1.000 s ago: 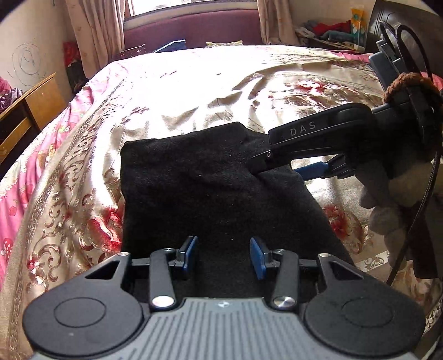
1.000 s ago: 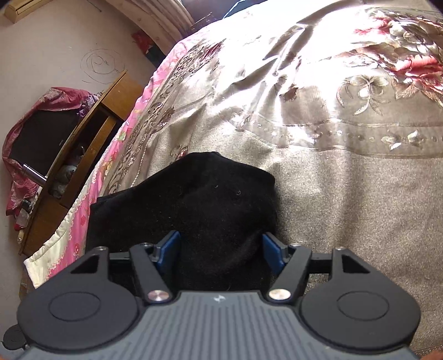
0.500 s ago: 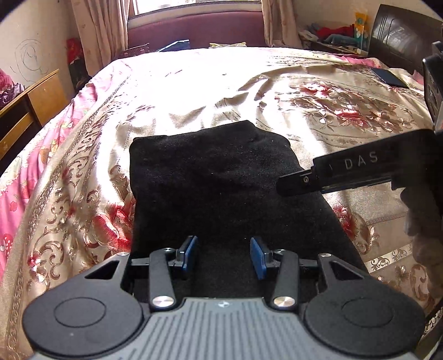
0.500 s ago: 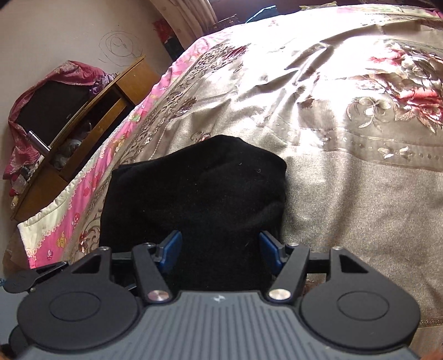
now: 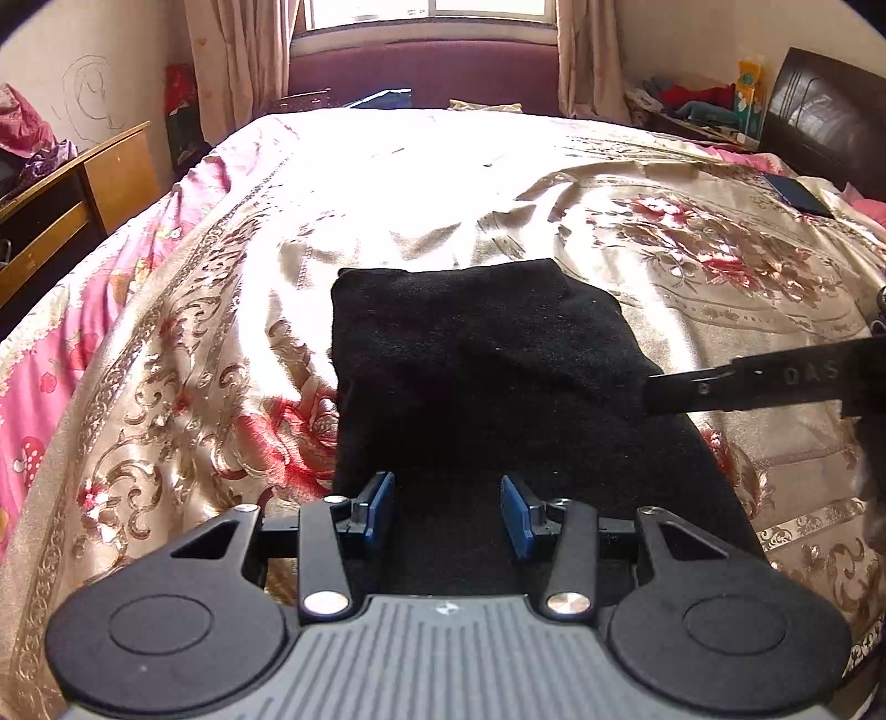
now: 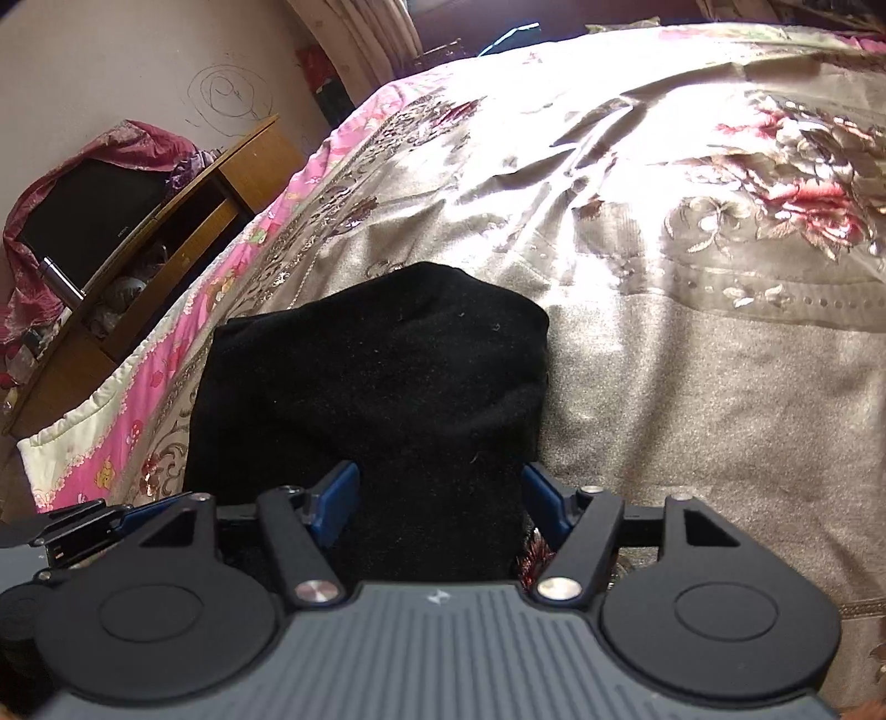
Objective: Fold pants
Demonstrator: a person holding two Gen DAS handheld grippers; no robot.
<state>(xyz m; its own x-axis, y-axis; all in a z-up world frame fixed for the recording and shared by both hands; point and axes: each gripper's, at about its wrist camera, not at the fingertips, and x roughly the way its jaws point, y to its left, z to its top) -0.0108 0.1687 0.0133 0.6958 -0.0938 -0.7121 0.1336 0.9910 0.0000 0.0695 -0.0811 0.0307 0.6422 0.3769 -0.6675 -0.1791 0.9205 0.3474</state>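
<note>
On the bed (image 5: 421,183), near its close edge, I log the following.

Item 1: black pants (image 5: 498,376), folded into a compact rectangle, lying flat on the floral gold-and-red bedspread (image 5: 720,260). Fabric is fuzzy and dark; I cannot make out seams or the waistband. From the right wrist view the same pants (image 6: 387,376) show a rounded far end and a straight left edge.

Item 2: my left tongs (image 5: 447,515), released, blue pads spread apart over the near end of the pants, nothing between them. I cannot tell whether the pads touch the cloth.

Item 3: my right tongs (image 6: 440,504), likewise released, blue pads set wide to either side of the near part of the pants, gripping nothing. In the left wrist view only one black finger (image 5: 747,382) of this tool shows, coming in from the right with its tip at the right edge of the pants.

Item 4: wooden cabinet (image 6: 183,221) left of the bed, with a dark television (image 6: 83,216) draped in red cloth.

Item 5: window (image 5: 426,8) with curtains (image 5: 238,61) beyond the far end of the bed.

Item 6: dark headboard (image 5: 825,111) at far right, with a dark flat phone-like object (image 5: 797,194) on the bedspread beside it.
</note>
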